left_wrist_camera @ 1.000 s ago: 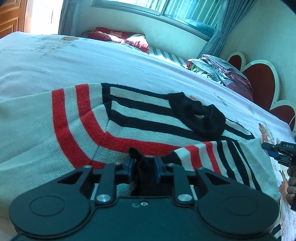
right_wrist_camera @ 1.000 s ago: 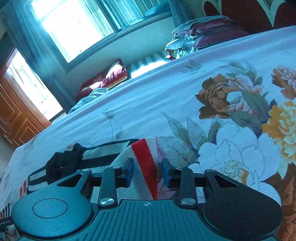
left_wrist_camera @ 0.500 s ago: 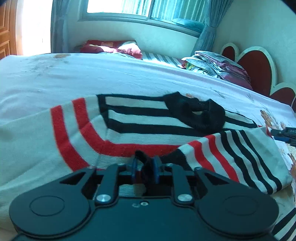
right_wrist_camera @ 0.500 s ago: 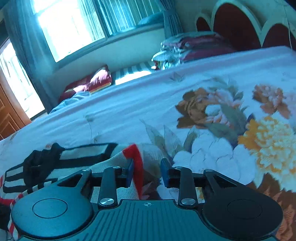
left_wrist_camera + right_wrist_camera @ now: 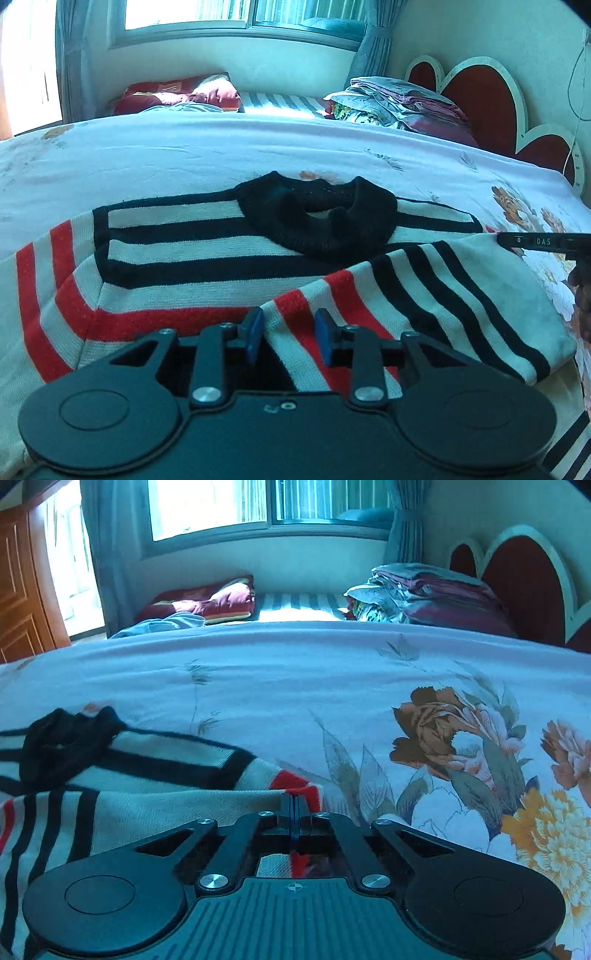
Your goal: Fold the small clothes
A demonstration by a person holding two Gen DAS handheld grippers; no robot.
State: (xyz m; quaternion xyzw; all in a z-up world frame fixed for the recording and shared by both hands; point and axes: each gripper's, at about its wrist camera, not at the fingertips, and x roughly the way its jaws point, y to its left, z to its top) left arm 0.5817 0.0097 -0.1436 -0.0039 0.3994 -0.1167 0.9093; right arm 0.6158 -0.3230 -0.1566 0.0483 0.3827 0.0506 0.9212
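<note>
Bed (image 5: 258, 147) with floral cover carries striped sweater (image 5: 192, 254), lying flat, one sleeve folded across its front. Left gripper (image 5: 289, 334): fingers parted over the sleeve. Right gripper (image 5: 294, 806): closed on sweater's edge.

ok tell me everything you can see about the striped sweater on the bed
The striped sweater is a small knit with cream, black and red bands and a black ribbed collar. It lies flat on the floral bedsheet, one sleeve folded across the body. The left gripper hangs open over that sleeve. The right gripper is shut at the sweater's red-striped edge, apparently pinching it.
</note>
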